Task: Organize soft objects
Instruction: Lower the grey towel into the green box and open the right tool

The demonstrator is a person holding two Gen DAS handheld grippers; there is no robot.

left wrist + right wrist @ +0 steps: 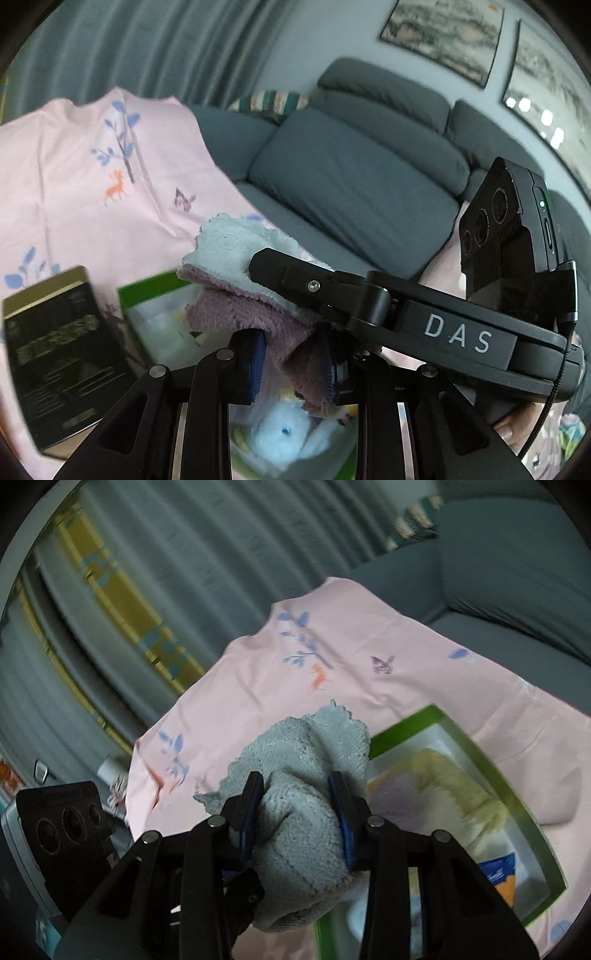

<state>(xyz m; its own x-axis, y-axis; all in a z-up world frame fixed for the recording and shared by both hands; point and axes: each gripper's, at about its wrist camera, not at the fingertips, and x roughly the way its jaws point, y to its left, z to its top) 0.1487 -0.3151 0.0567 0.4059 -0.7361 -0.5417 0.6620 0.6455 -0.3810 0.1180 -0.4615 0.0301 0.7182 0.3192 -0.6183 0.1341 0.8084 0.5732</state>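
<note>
Both tools [295,363] [297,812] clamped on cloth [236,273]

Both handheld tools are matte black with angular linkage arms, round silver pivot pins and blue pads lining the jaws. The right gripper [255,264] has white "DAS" lettering, a silver screw, a black three-lens camera block with a green light, and a thin black cable.

Fluffy terry cloth [303,812] (rough pile); smooth pink sheet [74,206]; glossy blk box [59,354].
</note>
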